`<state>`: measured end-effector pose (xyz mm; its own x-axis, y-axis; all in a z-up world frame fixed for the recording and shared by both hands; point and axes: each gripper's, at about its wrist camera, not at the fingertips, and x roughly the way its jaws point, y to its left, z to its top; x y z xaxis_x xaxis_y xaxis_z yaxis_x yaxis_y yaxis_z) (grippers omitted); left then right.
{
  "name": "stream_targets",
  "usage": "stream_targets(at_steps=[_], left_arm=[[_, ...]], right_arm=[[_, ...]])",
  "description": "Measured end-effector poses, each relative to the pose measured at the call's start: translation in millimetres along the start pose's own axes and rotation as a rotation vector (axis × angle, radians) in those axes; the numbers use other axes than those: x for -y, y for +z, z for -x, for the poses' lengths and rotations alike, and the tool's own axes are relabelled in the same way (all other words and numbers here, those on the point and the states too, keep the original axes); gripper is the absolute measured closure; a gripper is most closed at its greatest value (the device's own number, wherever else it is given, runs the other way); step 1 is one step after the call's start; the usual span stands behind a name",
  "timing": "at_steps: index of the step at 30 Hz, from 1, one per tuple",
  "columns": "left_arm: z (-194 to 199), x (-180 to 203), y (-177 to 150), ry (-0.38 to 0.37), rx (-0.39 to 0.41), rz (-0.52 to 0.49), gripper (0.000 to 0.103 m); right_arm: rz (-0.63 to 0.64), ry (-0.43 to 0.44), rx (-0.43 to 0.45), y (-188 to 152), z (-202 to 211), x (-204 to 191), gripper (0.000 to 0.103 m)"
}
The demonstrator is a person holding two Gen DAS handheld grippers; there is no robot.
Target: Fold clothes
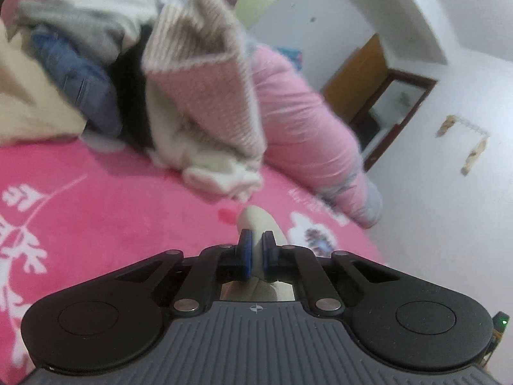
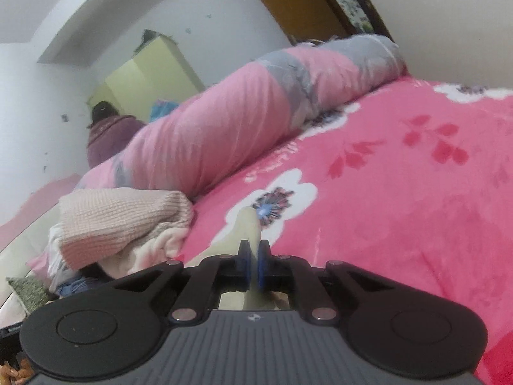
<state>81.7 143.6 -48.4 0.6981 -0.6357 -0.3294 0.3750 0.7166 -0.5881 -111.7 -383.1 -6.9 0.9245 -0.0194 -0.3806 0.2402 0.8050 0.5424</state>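
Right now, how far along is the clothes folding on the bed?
Barely begun. Nothing looks folded yet: no neat stack is in view. In hand: both grippers, left and right, have their fingers closed on a pale cream garment. Left: the jumbled pile on the pink blanket, including the pink knit sweater.
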Motion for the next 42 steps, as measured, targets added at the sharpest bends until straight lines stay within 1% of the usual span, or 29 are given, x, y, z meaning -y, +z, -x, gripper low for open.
stream_targets(at_steps=[1,2,4,5,6,7,8,9,10,12,13,14,16,17,19,21,23,24,25,26,27,28,31,34,38,41,42], left_arm=[[-9,-4,-3,0.02,-0.016,-0.006,0.098],[-19,-7,-8,0.054,-0.05,-0.016,0.098],[-35,-14,-18,0.12,-0.113,-0.033,0.098],[-32,-13,-17,0.134,-0.109,-0.038,0.097],[-29,-12,-17,0.148,-0.105,-0.043,0.094],[-26,-11,-16,0.162,-0.101,-0.047,0.091],[-22,-11,-16,0.176,-0.097,-0.052,0.085],[-19,-10,-16,0.19,-0.093,-0.057,0.076],[-16,-9,-15,0.204,-0.089,-0.061,0.073],[-9,-6,-14,0.231,-0.077,-0.073,0.072],[0,2,-11,0.232,-0.044,-0.096,0.071],[8,11,-7,0.229,-0.014,-0.12,0.069],[13,35,-4,0.179,0.0,-0.18,0.068],[11,47,-5,0.152,-0.014,-0.202,0.067],[-3,66,-12,0.114,-0.068,-0.24,0.067],[-28,75,-24,0.16,-0.14,-0.278,0.067],[-54,68,-38,0.274,-0.212,-0.301,0.067],[-57,60,-40,0.285,-0.217,-0.273,0.066],[-60,51,-42,0.295,-0.222,-0.245,0.066],[-63,43,-44,0.304,-0.225,-0.219,0.066],[-62,40,-42,0.302,-0.222,-0.208,0.067],[-62,40,-41,0.308,-0.222,-0.221,0.067],[-62,42,-48,0.317,-0.213,-0.28,0.067],[-63,42,-47,0.315,-0.212,-0.274,0.067],[-52,39,-35,0.294,-0.209,-0.208,0.067],[-26,33,-21,0.305,-0.161,-0.146,0.065],[-15,29,-16,0.294,-0.145,-0.119,0.065]], right_arm=[[-0.01,-0.029,-0.023,-6,-10,8,0.098],[-0.02,-0.058,-0.047,-11,-21,15,0.098],[-0.057,-0.078,-0.08,-15,-30,25,0.098],[-0.078,-0.081,-0.094,-16,-32,30,0.098],[-0.1,-0.084,-0.108,-16,-35,34,0.097],[-0.122,-0.087,-0.122,-17,-37,38,0.093],[-0.133,-0.098,-0.131,-16,-38,40,0.089],[-0.126,-0.127,-0.133,-13,-35,39,0.076],[-0.113,-0.161,-0.129,-9,-31,36,0.068],[-0.077,-0.184,-0.083,-5,-17,24,0.068],[-0.058,-0.189,-0.054,-3,-10,18,0.068],[-0.03,-0.188,-0.03,-2,-3,9,0.068],[0.077,-0.174,-0.014,-4,2,-15,0.068],[0.136,-0.167,-0.01,-6,2,-28,0.068],[0.291,-0.163,-0.019,-17,-3,-58,0.068],[0.427,-0.169,-0.046,-34,-16,-77,0.07],[0.509,-0.227,-0.101,-51,-40,-78,0.071],[0.511,-0.255,-0.135,-57,-52,-73,0.071],[0.475,-0.275,-0.174,-60,-64,-62,0.071],[0.429,-0.276,-0.192,-60,-72,-52,0.071],[0.386,-0.262,-0.19,-57,-74,-46,0.072],[0.375,-0.261,-0.196,-54,-75,-45,0.072],[0.415,-0.283,-0.199,-57,-77,-51,0.071],[0.431,-0.294,-0.198,-59,-76,-53,0.07],[0.428,-0.292,-0.195,-60,-75,-52,0.07],[0.425,-0.284,-0.196,-58,-73,-51,0.07],[0.425,-0.278,-0.196,-56,-71,-52,0.07]])
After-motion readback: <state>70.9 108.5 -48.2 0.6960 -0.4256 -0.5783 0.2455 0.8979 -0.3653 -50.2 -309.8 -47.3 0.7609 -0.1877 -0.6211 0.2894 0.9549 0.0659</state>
